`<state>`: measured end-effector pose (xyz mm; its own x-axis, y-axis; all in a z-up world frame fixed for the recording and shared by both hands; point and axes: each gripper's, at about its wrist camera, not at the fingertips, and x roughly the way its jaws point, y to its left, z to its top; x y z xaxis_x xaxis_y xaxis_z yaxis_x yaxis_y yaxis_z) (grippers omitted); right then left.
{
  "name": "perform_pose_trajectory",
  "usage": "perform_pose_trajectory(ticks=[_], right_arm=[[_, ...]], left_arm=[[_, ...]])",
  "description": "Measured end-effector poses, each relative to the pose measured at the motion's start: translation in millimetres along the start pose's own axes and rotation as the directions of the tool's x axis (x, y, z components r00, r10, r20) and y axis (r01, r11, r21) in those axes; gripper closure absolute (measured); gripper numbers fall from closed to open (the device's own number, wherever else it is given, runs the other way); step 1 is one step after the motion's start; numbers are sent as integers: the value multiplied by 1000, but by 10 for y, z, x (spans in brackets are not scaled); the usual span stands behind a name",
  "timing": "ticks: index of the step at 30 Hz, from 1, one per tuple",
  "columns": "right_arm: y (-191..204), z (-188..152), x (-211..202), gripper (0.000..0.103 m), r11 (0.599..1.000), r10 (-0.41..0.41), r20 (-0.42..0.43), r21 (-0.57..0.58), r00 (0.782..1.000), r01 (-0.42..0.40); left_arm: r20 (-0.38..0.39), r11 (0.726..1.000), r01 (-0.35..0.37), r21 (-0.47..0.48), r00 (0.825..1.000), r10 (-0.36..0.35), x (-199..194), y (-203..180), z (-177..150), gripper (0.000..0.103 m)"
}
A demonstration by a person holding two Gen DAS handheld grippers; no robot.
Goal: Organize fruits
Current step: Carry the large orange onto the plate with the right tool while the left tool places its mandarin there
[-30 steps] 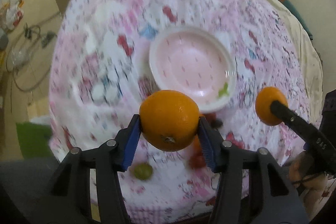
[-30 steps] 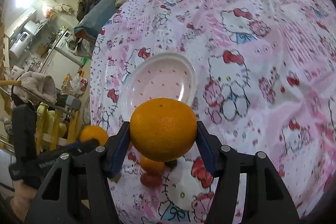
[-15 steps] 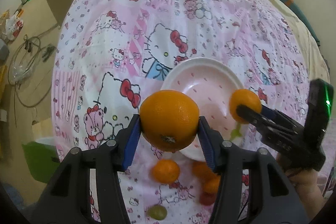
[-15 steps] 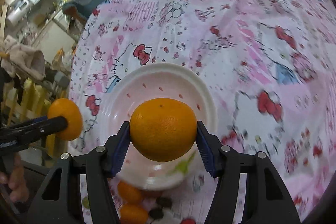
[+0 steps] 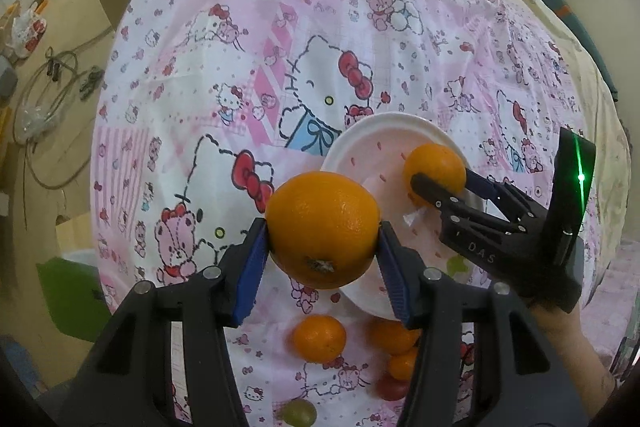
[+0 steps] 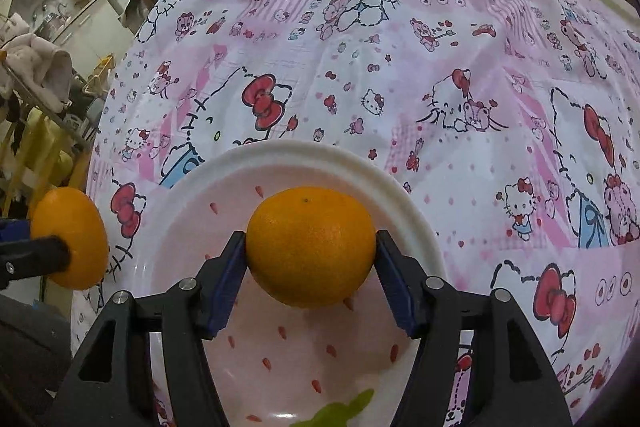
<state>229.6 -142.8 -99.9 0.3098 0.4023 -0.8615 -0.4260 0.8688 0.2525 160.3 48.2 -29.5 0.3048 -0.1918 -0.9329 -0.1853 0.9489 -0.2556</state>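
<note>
My left gripper [image 5: 322, 239] is shut on a large orange [image 5: 322, 227], held above the pink cartoon sheet just left of the white plate [image 5: 384, 119]. My right gripper [image 6: 311, 251] holds a second orange [image 6: 311, 247] low over the plate's [image 6: 304, 147] pink inside. Its jaws are opening, and the blue pads still touch the fruit on both sides. From the left wrist view that right gripper [image 5: 440, 169] and its orange [image 5: 434, 159] sit over the plate's right half. The left-hand orange [image 6: 70, 235] shows at the left edge of the right wrist view.
Loose fruit lies on the sheet in front of the plate: two small oranges [image 5: 319, 338] [image 5: 390, 337], a red fruit [image 5: 390, 387] and a green grape [image 5: 299, 411]. A green scrap [image 6: 340, 411] lies in the plate. Floor with cables [image 5: 48, 99] drops off at the left.
The right gripper has come down and in over the plate with its orange. The left gripper shifted so the plate now lies to its right, then held still.
</note>
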Motion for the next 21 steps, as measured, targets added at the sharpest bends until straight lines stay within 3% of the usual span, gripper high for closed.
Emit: perform_pose_trajectory(ticks=[3, 13, 21], right_arm=[[-12, -1, -30, 23, 1000, 2, 3, 8, 1000, -2], [-218, -62, -635, 22, 987, 5, 70, 159, 998, -16], [-484, -447, -1131, 22, 954, -9, 81, 300, 997, -16]], left_arm=[[-2, 1000, -2, 7, 1000, 2, 18, -32, -7, 53], [-29, 998, -8, 62, 1000, 10, 233, -246, 76, 53], [-57, 996, 9, 93, 998, -4, 533, -467, 282, 53]])
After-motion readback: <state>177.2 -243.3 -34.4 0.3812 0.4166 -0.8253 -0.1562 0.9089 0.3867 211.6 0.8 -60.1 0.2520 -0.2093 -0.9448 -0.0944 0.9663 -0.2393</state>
